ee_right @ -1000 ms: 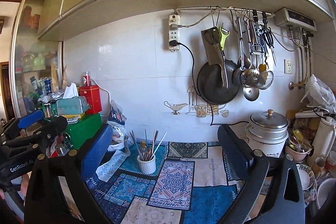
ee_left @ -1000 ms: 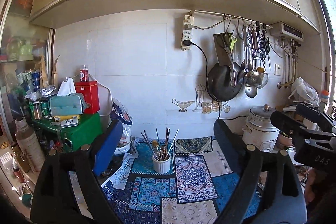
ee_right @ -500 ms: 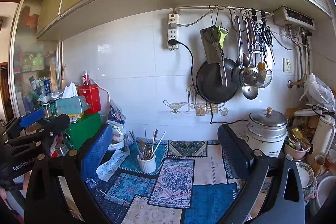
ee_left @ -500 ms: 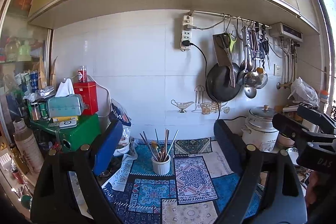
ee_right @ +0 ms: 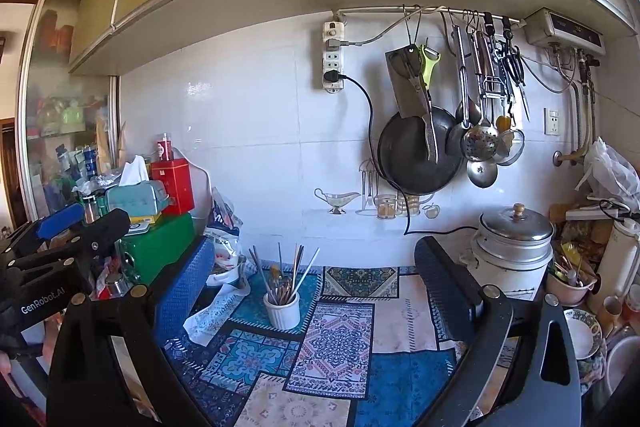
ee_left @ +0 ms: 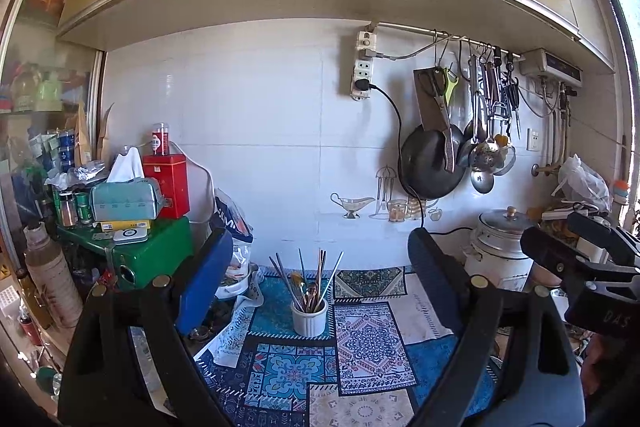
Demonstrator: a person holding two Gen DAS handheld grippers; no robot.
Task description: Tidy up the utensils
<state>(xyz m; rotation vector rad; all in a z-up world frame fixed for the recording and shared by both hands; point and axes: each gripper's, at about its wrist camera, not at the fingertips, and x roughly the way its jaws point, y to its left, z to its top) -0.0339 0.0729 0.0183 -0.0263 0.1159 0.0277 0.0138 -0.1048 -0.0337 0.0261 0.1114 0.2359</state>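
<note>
A white ribbed cup (ee_left: 309, 319) (ee_right: 282, 309) stands on the patterned cloth (ee_left: 360, 355) (ee_right: 332, 347) near the wall, holding several chopsticks and spoons (ee_left: 310, 279) (ee_right: 286, 275) upright. My left gripper (ee_left: 320, 267) hangs open well in front of the cup with nothing between its fingers. My right gripper (ee_right: 316, 267) is open too, equally far back from the cup, and empty. Each gripper shows at the edge of the other's view: the right gripper (ee_left: 584, 263) at the right side, the left gripper (ee_right: 60, 239) at the left side.
A green box (ee_left: 152, 251) with a tissue pack and red tin crowds the left. A rice cooker (ee_right: 512, 247) stands at the right, bowls and plates (ee_right: 580, 323) beyond it. A black pan (ee_right: 416, 155), ladles and knives hang on a wall rail above.
</note>
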